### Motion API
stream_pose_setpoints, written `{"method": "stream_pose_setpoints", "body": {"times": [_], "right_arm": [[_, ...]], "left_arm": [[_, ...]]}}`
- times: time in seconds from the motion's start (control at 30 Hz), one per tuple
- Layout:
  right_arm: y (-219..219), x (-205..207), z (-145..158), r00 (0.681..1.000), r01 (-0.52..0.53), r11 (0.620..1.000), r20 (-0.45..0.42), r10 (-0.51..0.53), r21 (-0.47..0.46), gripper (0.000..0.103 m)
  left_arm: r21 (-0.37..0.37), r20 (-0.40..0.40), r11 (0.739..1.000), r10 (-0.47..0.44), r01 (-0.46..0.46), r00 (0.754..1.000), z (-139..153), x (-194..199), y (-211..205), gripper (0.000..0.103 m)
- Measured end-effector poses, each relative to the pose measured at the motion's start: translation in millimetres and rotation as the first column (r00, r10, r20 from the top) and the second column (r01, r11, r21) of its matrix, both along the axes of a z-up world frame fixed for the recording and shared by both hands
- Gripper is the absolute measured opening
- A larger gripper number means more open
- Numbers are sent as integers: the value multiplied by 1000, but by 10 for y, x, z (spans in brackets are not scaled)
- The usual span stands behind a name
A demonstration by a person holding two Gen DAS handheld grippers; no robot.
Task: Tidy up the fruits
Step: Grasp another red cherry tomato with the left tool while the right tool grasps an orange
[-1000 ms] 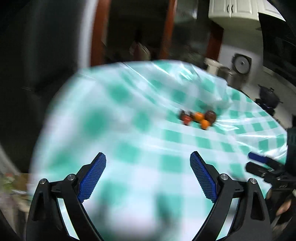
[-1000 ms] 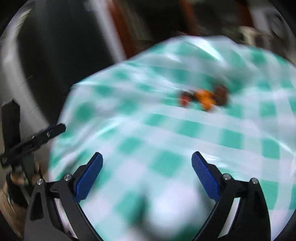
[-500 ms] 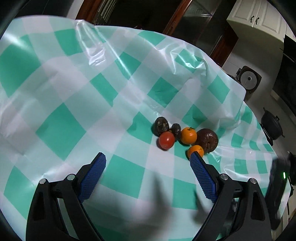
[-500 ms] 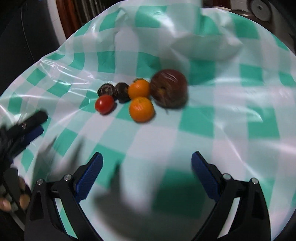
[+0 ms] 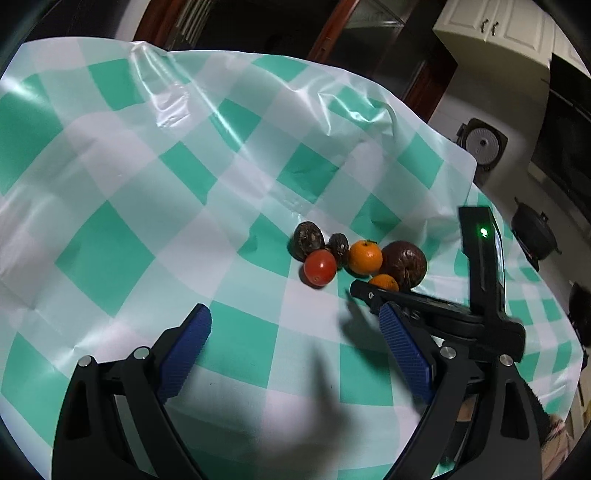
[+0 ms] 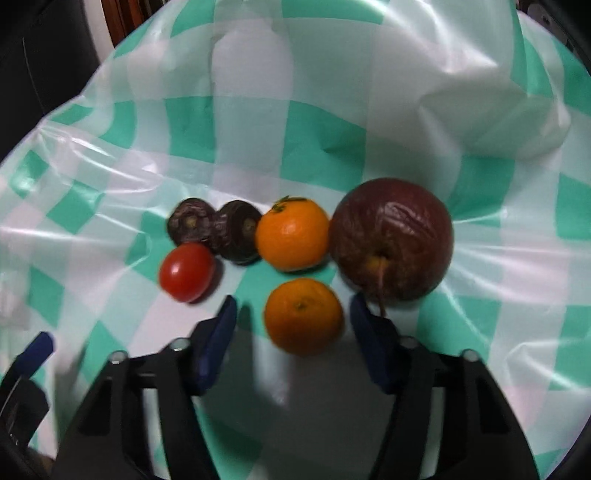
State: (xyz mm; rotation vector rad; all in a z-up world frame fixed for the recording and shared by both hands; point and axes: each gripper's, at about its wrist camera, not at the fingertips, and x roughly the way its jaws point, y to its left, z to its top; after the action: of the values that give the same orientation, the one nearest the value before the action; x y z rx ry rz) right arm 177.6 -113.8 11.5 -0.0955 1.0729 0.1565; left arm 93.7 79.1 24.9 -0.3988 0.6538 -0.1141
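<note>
Several fruits lie in a cluster on a green-and-white checked tablecloth [image 5: 110,254]: a red tomato [image 6: 186,272], two small dark wrinkled fruits [image 6: 192,223] [image 6: 238,230], two oranges [image 6: 291,234] [image 6: 303,315] and a large dark red apple [image 6: 391,238]. My right gripper [image 6: 290,317] is open, its jaws on either side of the near orange without touching it. My left gripper [image 5: 295,325] is open and empty, short of the tomato [image 5: 319,267]. The right gripper [image 5: 373,291] also shows in the left wrist view, in front of the near orange [image 5: 384,282].
The plastic cloth is creased and bulges behind the fruits [image 6: 498,110]. The table's far edge [image 5: 443,133] drops to a dark room with a white cabinet [image 5: 491,33], a round appliance [image 5: 482,144] and a black pot [image 5: 533,230].
Both grippers have come down toward the table and closer to the fruits. My right gripper has moved up to the near orange and narrowed its jaws around it.
</note>
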Motion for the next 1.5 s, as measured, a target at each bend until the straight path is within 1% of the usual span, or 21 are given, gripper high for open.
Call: {"method": "stream_pose_setpoints", "body": {"times": [0.07,0.17,0.23,0.33,0.37,0.43,0.5,0.63,0.7,0.73,0.77,0.93,1.0,1.13,1.17,1.2,1.23,1.27,1.3,1.43,1.5], "right_arm": [[4,-33,4,1000,7,1000,11,-7,-11,40],[-121,-175,86,998,33,998,51,-36,57,40],[-299,-322,153,992,90,989,80,-100,114,40],[-625,-509,234,971,186,950,103,-217,250,40],[-749,-532,238,963,206,924,103,-251,322,40],[-867,-502,223,953,236,899,95,-289,369,40],[-959,-477,195,942,269,880,85,-326,392,40],[-917,-489,238,943,255,886,104,-316,387,40],[-886,-487,241,945,250,894,108,-309,372,40],[-906,-515,264,945,247,895,111,-307,370,40],[-906,-526,260,946,245,896,112,-304,370,40],[-901,-536,260,947,240,901,116,-299,362,40],[-888,-541,266,949,233,906,121,-291,353,40],[-873,-534,267,951,226,911,123,-283,345,40],[-872,-533,267,951,226,912,124,-282,343,40],[-868,-529,268,951,226,912,124,-282,342,40],[-867,-529,269,951,226,912,124,-282,342,40],[-866,-530,270,951,226,913,126,-282,341,40],[-864,-528,273,951,224,913,127,-281,340,40],[-849,-523,276,952,216,919,137,-273,329,40],[-848,-516,274,953,214,921,139,-271,324,40]], "left_arm": [[4,-5,1000,-8,8,1000,-9,12,-11,89],[18,-18,1000,-25,25,1000,-26,47,-48,89],[28,-35,998,-56,57,998,-43,89,-92,89],[45,-68,995,-81,84,994,-73,174,-153,89],[41,-98,994,-101,105,990,-99,249,-174,89],[39,-139,991,-119,125,983,-139,392,-213,89],[76,-165,990,-105,119,981,-150,567,-283,89],[140,-209,982,-97,128,973,-196,874,-471,88],[179,-223,975,-94,135,970,-223,1001,-562,84],[187,-231,972,-93,138,969,-241,1064,-592,78],[189,-241,972,-89,136,966,-260,1106,-598,74],[196,-247,972,-77,128,966,-275,1259,-605,69],[221,-249,966,-80,137,965,-279,1286,-649,64],[279,-242,946,-99,167,965,-288,1286,-770,44],[294,-244,940,-100,172,964,-292,1288,-792,44],[297,-245,938,-105,177,964,-294,1288,-800,43],[297,-244,938,-109,181,964,-295,1287,-801,39],[296,-242,938,-111,182,964,-295,1285,-796,32],[296,-241,938,-109,180,964,-297,1285,-796,29],[277,-235,941,-128,193,964,-280,1259,-782,29],[269,-221,944,-133,192,966,-249,1180,-755,29]]}}
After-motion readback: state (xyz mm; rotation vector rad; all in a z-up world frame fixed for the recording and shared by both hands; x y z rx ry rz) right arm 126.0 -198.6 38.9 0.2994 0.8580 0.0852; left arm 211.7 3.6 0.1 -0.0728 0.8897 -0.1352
